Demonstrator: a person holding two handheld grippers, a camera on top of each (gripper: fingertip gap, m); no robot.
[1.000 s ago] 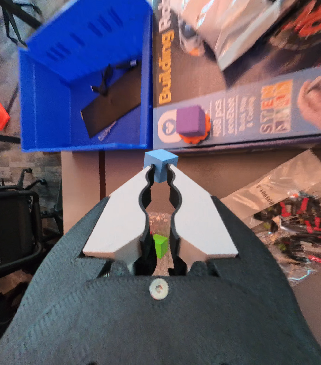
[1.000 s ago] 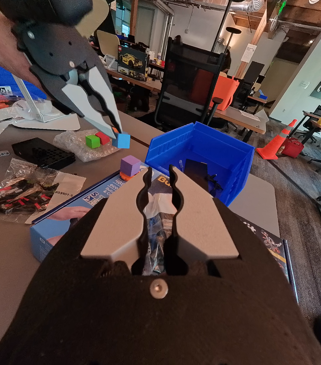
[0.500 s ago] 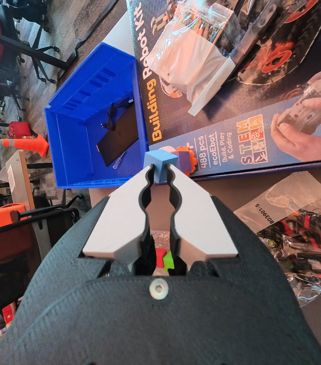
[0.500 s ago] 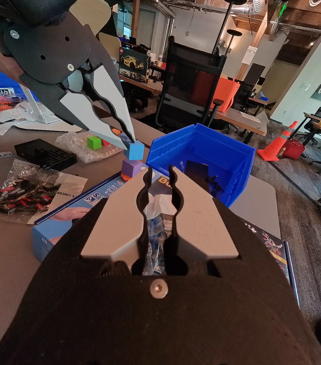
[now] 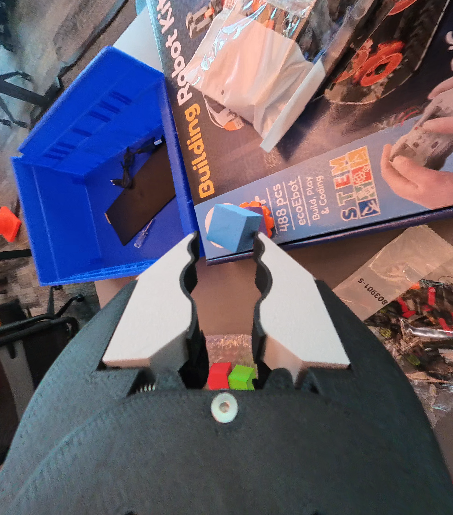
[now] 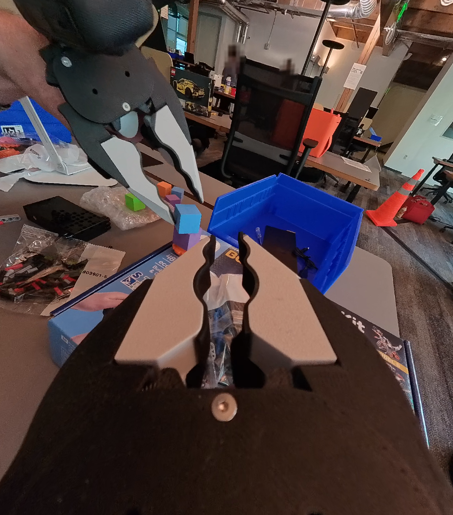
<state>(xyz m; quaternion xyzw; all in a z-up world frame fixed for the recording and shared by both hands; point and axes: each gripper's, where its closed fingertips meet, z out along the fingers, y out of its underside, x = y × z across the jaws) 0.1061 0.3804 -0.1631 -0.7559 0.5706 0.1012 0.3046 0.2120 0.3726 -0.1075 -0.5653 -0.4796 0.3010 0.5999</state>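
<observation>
A light blue cube rests tilted on a purple cube, which sits on an orange gear on the corner of a blue kit box. My left gripper is open around the light blue cube, its jaws apart on either side; the right finger looks to touch it. From the right wrist view the left gripper comes down from the upper left over the stack. My right gripper hovers above the kit box, slightly open and empty, just short of the stack.
A blue bin holding a black plate and cable stands against the box. A bag of small parts, a black perforated plate and bubble wrap with a green cube and other cubes lie on the table. Some 12 cm of space lies between my two pairs of fingers.
My left gripper carried the light blue cube over the purple cube, lowered it onto it and opened its jaws. The right gripper stayed still.
</observation>
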